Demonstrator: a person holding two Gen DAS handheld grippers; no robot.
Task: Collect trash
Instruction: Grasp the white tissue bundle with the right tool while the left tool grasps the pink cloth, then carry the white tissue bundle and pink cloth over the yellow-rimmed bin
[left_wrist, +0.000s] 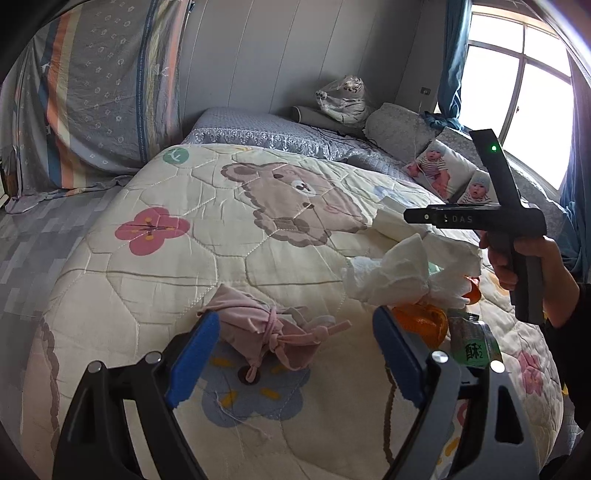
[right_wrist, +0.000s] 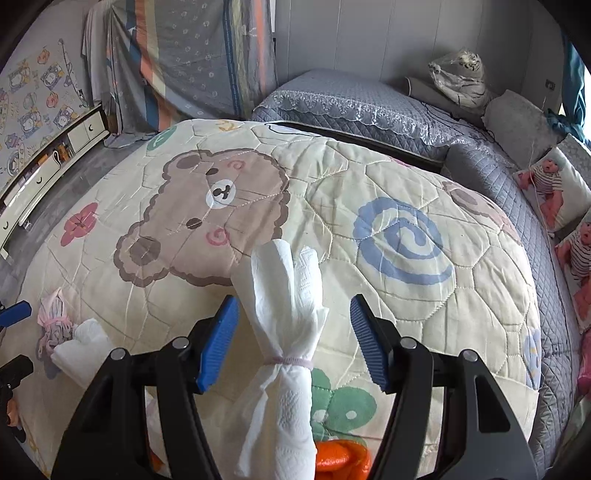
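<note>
Tissue bundle, tied at its waist with a thin band, lies on the bear quilt directly between the fingers of the right gripper, its long axis running fore-and-aft along them. The jaws stand wide apart, touching nothing, so this hand is plainly nearer. The left gripper, equally open and empty, hovers low over a pink pouch, with orange peel just beside its right finger.
</note>
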